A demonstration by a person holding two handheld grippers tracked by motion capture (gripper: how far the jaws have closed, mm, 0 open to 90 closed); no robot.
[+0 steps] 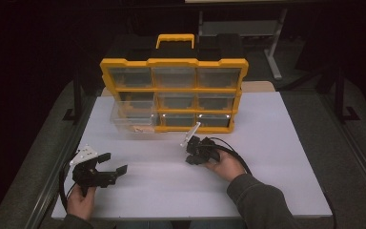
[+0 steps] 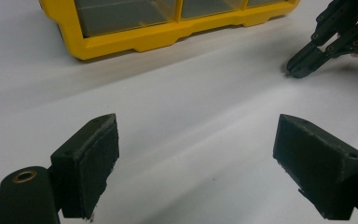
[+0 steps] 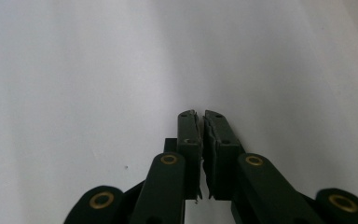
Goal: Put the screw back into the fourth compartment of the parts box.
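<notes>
Black and matte, the left gripper (image 1: 106, 167) sits low over the near-left part of the white desk (image 1: 276, 157), its jaws spread wide with nothing between them; in the left gripper view its pads (image 2: 95, 163) look like blunt rubbery blocks with a faintly rough face. Just beyond it, at the organizer's lower left, a clear plastic drawer (image 1: 132, 117) stands pulled forward out of its slot, glossy and see-through, with something pale and small inside that I cannot make out. That drawer belongs to the yellow organizer (image 1: 174, 95), a hard plastic case with three rows of transparent bins, a black top and a yellow carry handle, standing upright at the far middle of the desk. Farther right, the right gripper (image 1: 189, 153) rests near the desk's centre, just in front of the organizer, its jaws pressed together with no object seen between them; the right gripper view shows smooth, bare desk ahead. My reading is that the work stands at the drawer, between opening it and handling it further. The next move likely calls for bringing one gripper level with the drawer's thin front lip, square to it, since slick plastic may slip or skew in its slot.
</notes>
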